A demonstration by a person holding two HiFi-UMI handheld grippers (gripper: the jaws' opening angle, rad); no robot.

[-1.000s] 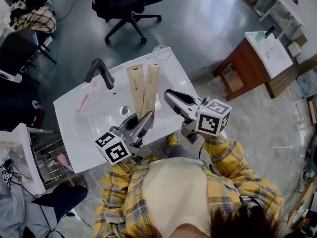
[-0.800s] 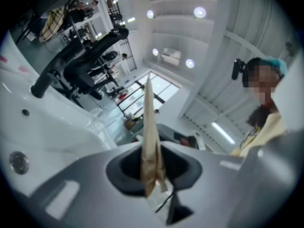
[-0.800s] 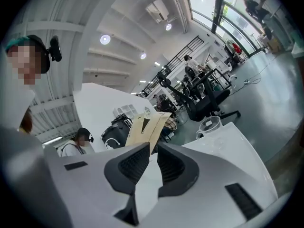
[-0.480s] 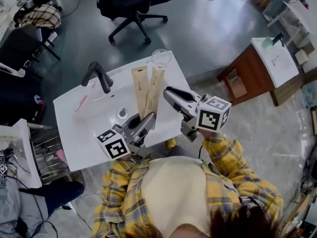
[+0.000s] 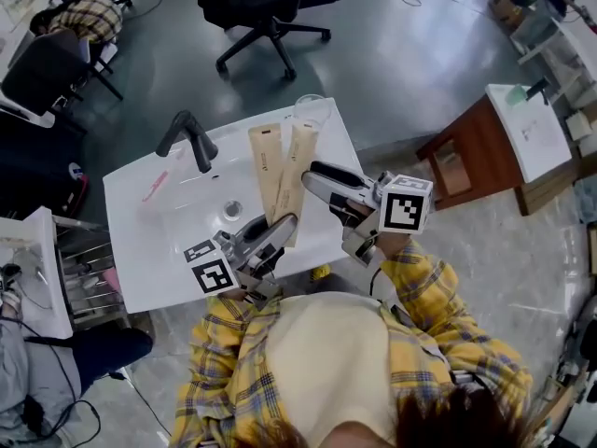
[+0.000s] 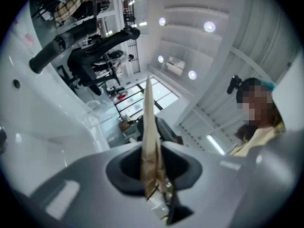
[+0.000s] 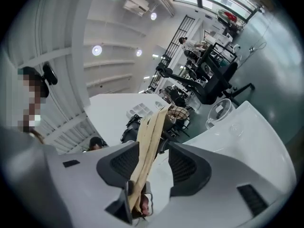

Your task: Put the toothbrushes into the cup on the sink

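Note:
Two tan paper toothbrush packets [image 5: 264, 171] [image 5: 299, 171] stand side by side above the white sink [image 5: 140, 269]. My left gripper [image 5: 284, 228] [image 6: 153, 167] is shut on the lower end of one packet [image 6: 148, 127], seen edge-on between its pads. My right gripper [image 5: 313, 174] [image 7: 159, 167] is at the right-hand packet. Its jaws are opening: a packet [image 7: 151, 132] lies along the left pad, with a gap to the right pad. The clear cup [image 5: 311, 110] [image 7: 219, 112] stands on the sink's far right corner, just beyond the packets' tops.
A black faucet [image 5: 191, 140] rises at the back of the basin, with the drain [image 5: 232, 210] below it. A pink toothbrush [image 5: 155, 186] lies on the sink's left ledge. A black office chair [image 5: 266, 7], a wooden cabinet [image 5: 471, 152] and a metal rack [image 5: 79, 278] surround the sink.
The head view has shifted a little. Both grippers and the two packets stay over the sink's right half, slightly nearer the cup.

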